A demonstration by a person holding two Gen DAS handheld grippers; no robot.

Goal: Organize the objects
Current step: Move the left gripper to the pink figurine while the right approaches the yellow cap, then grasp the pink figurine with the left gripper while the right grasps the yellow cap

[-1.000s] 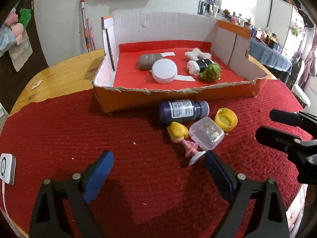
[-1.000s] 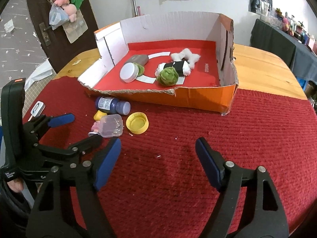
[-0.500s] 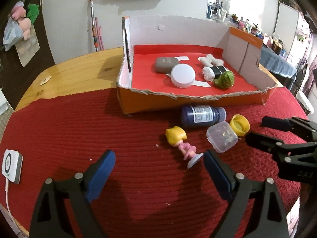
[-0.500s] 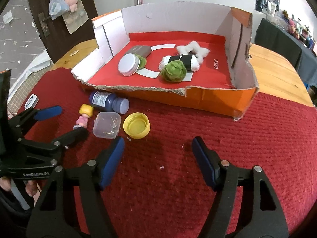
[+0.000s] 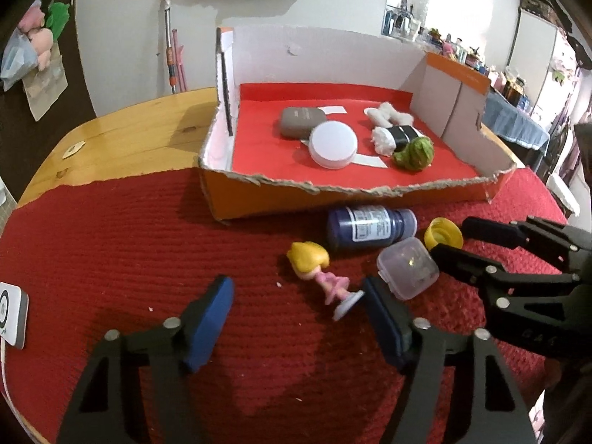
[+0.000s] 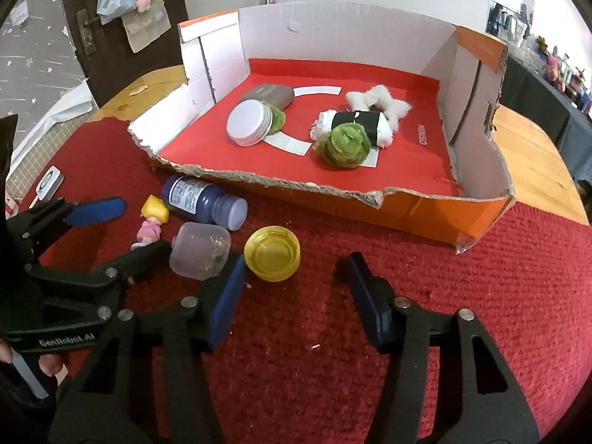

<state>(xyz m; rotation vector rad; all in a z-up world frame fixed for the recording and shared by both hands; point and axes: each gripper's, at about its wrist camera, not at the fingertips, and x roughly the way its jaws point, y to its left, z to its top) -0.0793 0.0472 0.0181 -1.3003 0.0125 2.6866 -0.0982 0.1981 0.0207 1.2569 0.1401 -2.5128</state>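
On the red mat in front of the box lie a small yellow-haired doll in pink, a dark blue bottle on its side, a clear lidded tub and a yellow cap. My left gripper is closing, its pads apart and pressing nothing, with the doll just ahead between its fingertips. My right gripper is also closing, clear of the yellow cap that sits just ahead between its fingertips. The tub touches its left finger.
An orange cardboard box with a torn front edge holds a grey case, a white tin, white plush pieces and a green ball. A white device lies at the mat's left edge. Bare wooden table lies beyond the mat.
Both grippers' jaws have narrowed. The right gripper has come closer to the yellow cap. The left view now has the doll just ahead of its fingertips.
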